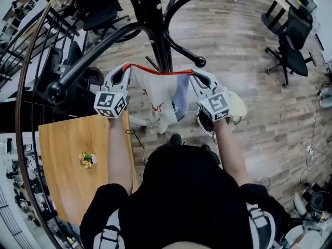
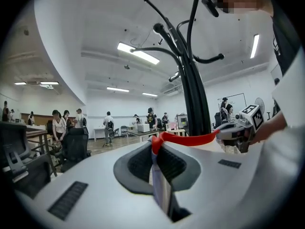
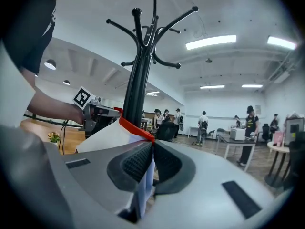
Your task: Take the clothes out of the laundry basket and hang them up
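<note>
A white garment (image 1: 160, 95) with a red-trimmed edge (image 1: 155, 72) hangs stretched between both grippers, just in front of the black coat stand (image 1: 155, 30). My left gripper (image 1: 126, 69) is shut on the left end of the trim, and my right gripper (image 1: 198, 75) is shut on the right end. In the left gripper view the cloth is pinched in the left gripper (image 2: 155, 149), and the trim (image 2: 188, 138) runs across to the other gripper (image 2: 236, 132). In the right gripper view the right gripper (image 3: 151, 147) clamps the garment (image 3: 107, 137). The pale laundry basket (image 1: 236, 108) sits on the floor below my right hand.
A wooden table (image 1: 62, 170) with a small flower pot (image 1: 86, 160) stands at the left. The coat stand's curved legs (image 1: 181, 51) spread over the wood floor. Office chairs (image 1: 290, 51) stand at the far right, with cables (image 1: 311, 149) on the floor. Several people (image 2: 59, 125) stand far off.
</note>
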A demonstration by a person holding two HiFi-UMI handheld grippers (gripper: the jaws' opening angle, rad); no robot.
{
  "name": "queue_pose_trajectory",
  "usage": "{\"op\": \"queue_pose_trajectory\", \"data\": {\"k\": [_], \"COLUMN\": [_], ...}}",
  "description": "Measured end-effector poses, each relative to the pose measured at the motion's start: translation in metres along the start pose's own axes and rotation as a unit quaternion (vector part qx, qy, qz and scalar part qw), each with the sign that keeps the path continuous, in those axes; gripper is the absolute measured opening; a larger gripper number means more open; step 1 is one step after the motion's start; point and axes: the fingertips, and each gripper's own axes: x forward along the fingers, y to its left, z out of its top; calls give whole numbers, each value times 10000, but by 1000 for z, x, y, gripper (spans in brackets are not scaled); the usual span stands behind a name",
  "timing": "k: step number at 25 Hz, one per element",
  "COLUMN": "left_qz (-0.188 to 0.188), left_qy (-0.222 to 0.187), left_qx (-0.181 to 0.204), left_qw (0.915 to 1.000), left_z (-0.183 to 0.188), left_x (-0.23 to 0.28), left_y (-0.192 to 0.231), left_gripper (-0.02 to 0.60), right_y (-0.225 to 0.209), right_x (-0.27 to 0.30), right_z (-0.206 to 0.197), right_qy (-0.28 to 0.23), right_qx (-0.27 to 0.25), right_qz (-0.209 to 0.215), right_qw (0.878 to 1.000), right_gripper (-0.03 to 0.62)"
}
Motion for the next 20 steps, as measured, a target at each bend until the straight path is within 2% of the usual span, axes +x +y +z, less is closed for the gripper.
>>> {"op": "queue_pose_trajectory", "data": {"k": [5, 11, 15, 20], "left_qz": [-162, -270, -359, -473], "left_qy": [339, 734, 1086, 1326], "left_qx": [-107, -424, -580, -725], "left_qw": [9992, 9960, 9918, 9874], "left_z": [-40, -88, -124, -153], "left_x": [18, 25, 25, 24], "left_y": [-2, -6, -11, -20], "left_gripper": [28, 28, 28, 28], "right_y": [4, 12, 20, 32], "right_x": [1, -4, -7, -8], "right_z": [-28, -60, -81, -108], "right_qy": [417, 751, 916, 1161], "right_qx": [-195, -268, -165, 45], "right_qz": [-140, -266, -279, -146], "right_qw": [9988, 9965, 9953, 9931], "right_gripper": [18, 18, 18, 18]}}
